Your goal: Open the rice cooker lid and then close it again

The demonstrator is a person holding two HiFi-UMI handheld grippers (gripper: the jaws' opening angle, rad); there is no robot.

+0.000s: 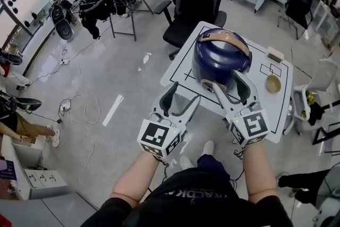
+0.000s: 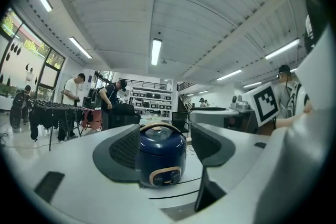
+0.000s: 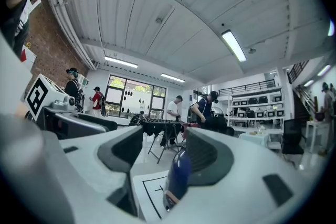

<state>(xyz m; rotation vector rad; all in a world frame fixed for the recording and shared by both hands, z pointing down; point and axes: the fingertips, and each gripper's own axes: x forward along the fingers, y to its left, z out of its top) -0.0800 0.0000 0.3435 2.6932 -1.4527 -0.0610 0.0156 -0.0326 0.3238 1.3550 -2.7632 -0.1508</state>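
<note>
Rice cooker (image 1: 220, 58): we saw it upright on the white table (image 1: 178, 69), lid down.
Left gripper (image 1: 183, 95): we found its jaws spread and empty, near the table's edge, short of the cooker.
Right gripper (image 1: 226, 82): jaws spread, gripping nothing, tips close to the cooker's front.
Bowl (image 1: 273, 83): on the table, apart from the cooker.

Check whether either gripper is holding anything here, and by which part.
Nothing is held. The left gripper and the right gripper both have their jaws apart in front of the rice cooker, and neither is closed on it.
</note>
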